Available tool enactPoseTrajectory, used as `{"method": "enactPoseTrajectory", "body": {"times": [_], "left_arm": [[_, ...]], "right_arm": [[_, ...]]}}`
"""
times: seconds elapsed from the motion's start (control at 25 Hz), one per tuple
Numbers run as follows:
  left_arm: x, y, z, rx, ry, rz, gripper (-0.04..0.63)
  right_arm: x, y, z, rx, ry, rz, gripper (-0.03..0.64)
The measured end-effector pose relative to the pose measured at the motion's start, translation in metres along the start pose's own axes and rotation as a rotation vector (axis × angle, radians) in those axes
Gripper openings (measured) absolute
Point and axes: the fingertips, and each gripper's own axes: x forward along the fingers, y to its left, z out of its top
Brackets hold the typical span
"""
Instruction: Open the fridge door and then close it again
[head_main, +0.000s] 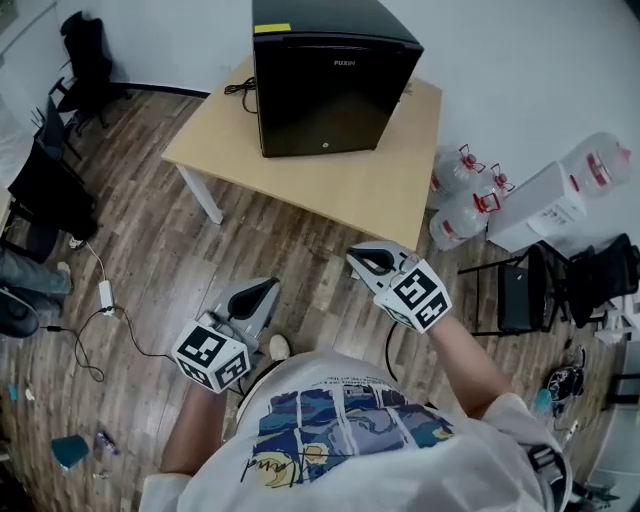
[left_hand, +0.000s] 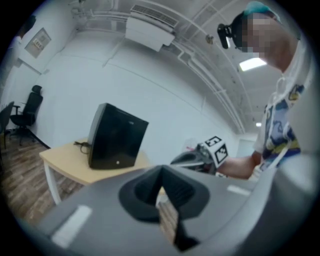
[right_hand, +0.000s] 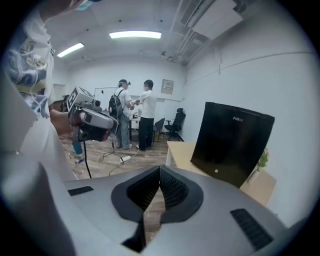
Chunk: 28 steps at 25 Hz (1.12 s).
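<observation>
A black mini fridge (head_main: 330, 75) stands with its door shut on a light wooden table (head_main: 340, 175), well ahead of me. Both grippers hover over the wooden floor, short of the table's near edge. My left gripper (head_main: 262, 293) is shut and holds nothing; in its own view its tips (left_hand: 161, 170) meet, with the fridge (left_hand: 116, 137) far off at the left and the right gripper (left_hand: 200, 156) beside it. My right gripper (head_main: 368, 262) is also shut and holds nothing; in its own view the tips (right_hand: 160, 170) touch, the fridge (right_hand: 232, 142) is at the right and the left gripper (right_hand: 90, 120) at the left.
Large water bottles (head_main: 460, 190) and a white box (head_main: 540, 205) sit on the floor right of the table. Black chairs (head_main: 50, 180) stand at the left, another chair (head_main: 525, 285) at the right. Cables (head_main: 105, 295) trail on the floor. Two people (right_hand: 137, 120) stand far behind.
</observation>
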Motion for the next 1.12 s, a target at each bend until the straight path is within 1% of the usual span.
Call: {"method": "enactPoseTrajectory", "body": {"times": [0.12, 0.2, 0.28, 0.56, 0.8, 1.0, 1.12], "left_arm": [[0.027, -0.040, -0.004, 0.021, 0.019, -0.032, 0.008], [0.040, -0.065, -0.010, 0.050, 0.039, -0.041, 0.008], [0.047, -0.086, -0.017, 0.067, 0.054, -0.035, 0.008], [0.056, -0.139, -0.045, 0.030, 0.083, 0.022, 0.008], [0.055, -0.188, -0.068, 0.012, 0.098, 0.060, 0.008], [0.049, -0.222, -0.091, 0.000, 0.135, 0.097, 0.008], [0.042, -0.237, -0.103, -0.010, 0.162, 0.114, 0.008]], "right_arm": [[-0.035, 0.019, -0.025, 0.065, -0.023, 0.031, 0.013], [-0.056, 0.025, -0.042, 0.074, -0.026, 0.037, 0.014], [-0.076, 0.028, -0.057, 0.073, -0.032, 0.034, 0.013], [-0.132, 0.040, -0.091, 0.059, -0.071, 0.036, 0.012], [-0.167, 0.063, -0.119, 0.069, -0.096, 0.073, 0.012], [-0.188, 0.078, -0.142, 0.085, -0.107, 0.100, 0.012], [-0.194, 0.092, -0.152, 0.082, -0.105, 0.134, 0.012]]}}
